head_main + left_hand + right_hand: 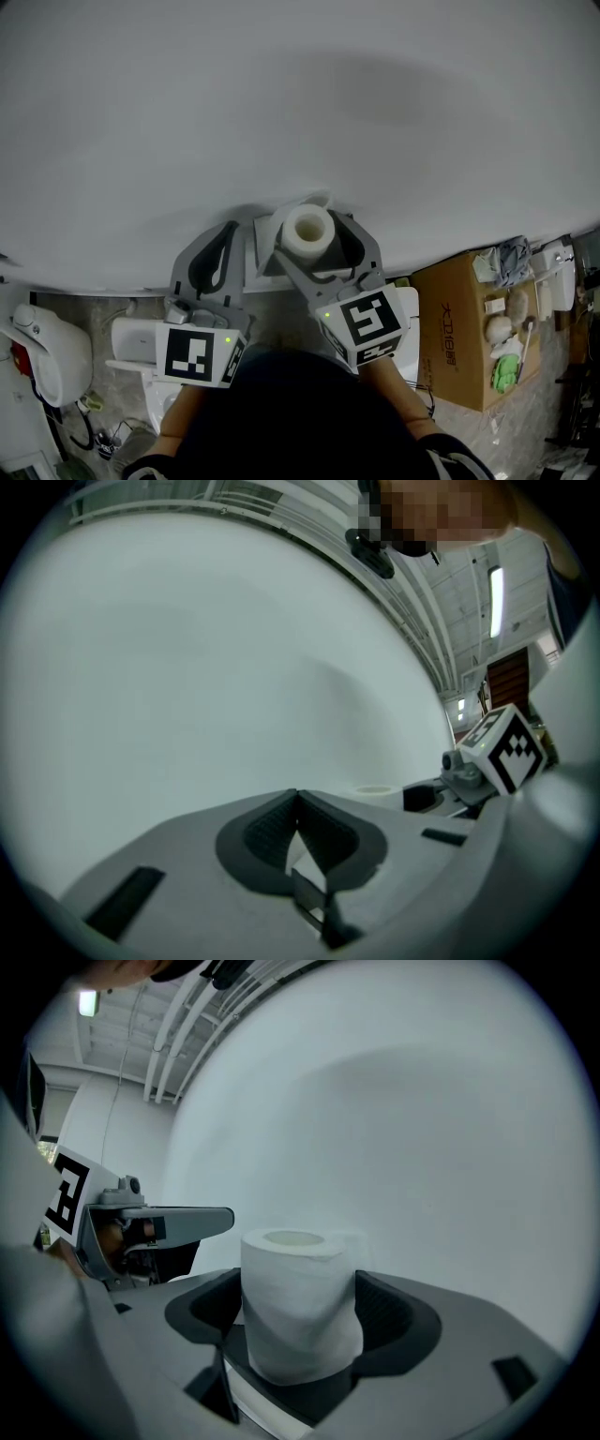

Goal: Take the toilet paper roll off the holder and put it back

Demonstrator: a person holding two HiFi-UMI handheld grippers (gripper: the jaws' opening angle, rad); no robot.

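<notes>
- Nearest: the person's dark top (309,412), a bare forearm coming out on each side of it.
- Next out, the two marker cubes: left marker cube (202,356), right marker cube (367,323), each showing a small green light.
- left gripper (297,797): claw pressed together, pad tips meeting, nothing between them. It points level at the wall.
- It sits left of the roll, near it but apart and not touching. In the left gripper view only the roll's top rim shows, off to the right past the jaw.
- right gripper (298,1283): claw spread wide, one jaw on each side of the roll.
- toilet paper roll (307,234): upright, core end up, standing between the right claw's two dark pads, well in from the tips.
- The roll's top rises clear above both jaws. The pads sit right at its left and right sides with no squeeze showing, and the head view shows a sliver of dark pad free on the right side.
- A small pale piece shows just behind the roll, against the wall. Can't tell what it is.
- Down on the mottled floor (103,305): a white fixture (141,339) under the left gripper.
- A cardboard box (450,328) with small items in it stands at far right.
- Farthest: the plain white wall (300,112) fills everything beyond both claws.
</notes>
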